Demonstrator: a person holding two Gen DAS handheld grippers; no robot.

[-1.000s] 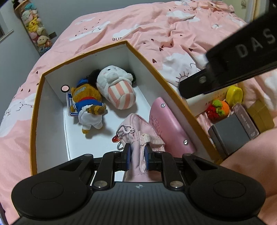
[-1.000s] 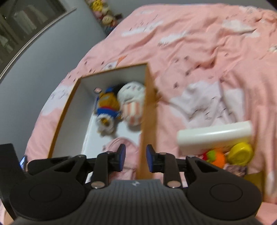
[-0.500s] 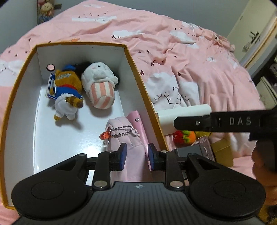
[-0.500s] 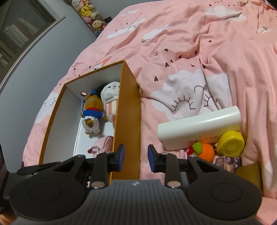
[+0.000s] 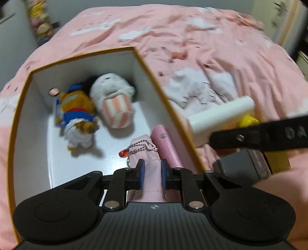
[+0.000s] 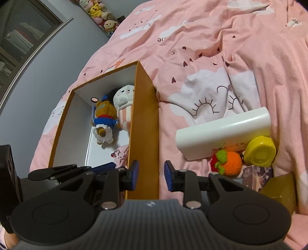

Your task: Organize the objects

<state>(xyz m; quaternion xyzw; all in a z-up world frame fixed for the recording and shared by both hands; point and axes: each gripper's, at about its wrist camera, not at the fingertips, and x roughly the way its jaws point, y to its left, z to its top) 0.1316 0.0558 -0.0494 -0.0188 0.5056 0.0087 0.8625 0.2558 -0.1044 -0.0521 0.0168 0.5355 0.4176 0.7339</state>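
Observation:
An orange box (image 5: pixel 165 100) with a white inside lies on the pink bed. In it are a brown plush bear (image 5: pixel 77 113), a white striped plush (image 5: pixel 115 103), a pink case (image 5: pixel 169 148) and a pink pouch (image 5: pixel 148 153) with a red charm. My left gripper (image 5: pixel 152 169) is over the box's near end, its open pads on either side of the pouch. My right gripper (image 6: pixel 151 173) is open and empty above the box's right wall (image 6: pixel 144 134). Right of the box lie a white box (image 6: pixel 223 134), a yellow round thing (image 6: pixel 259 152) and an orange knitted fruit (image 6: pixel 229 163).
A small printed box (image 6: pixel 256 177) and a dark yellow box (image 6: pixel 279 190) lie at the right. A dark grey flat thing (image 5: pixel 238 169) lies by the box's near right corner. Plush toys (image 6: pixel 98 13) line the far wall. The right gripper's arm (image 5: pixel 259 134) crosses the left wrist view.
The left gripper let go of the pink pouch, which now lies in the box between its pads. The right gripper swung right, toward the objects beside the box.

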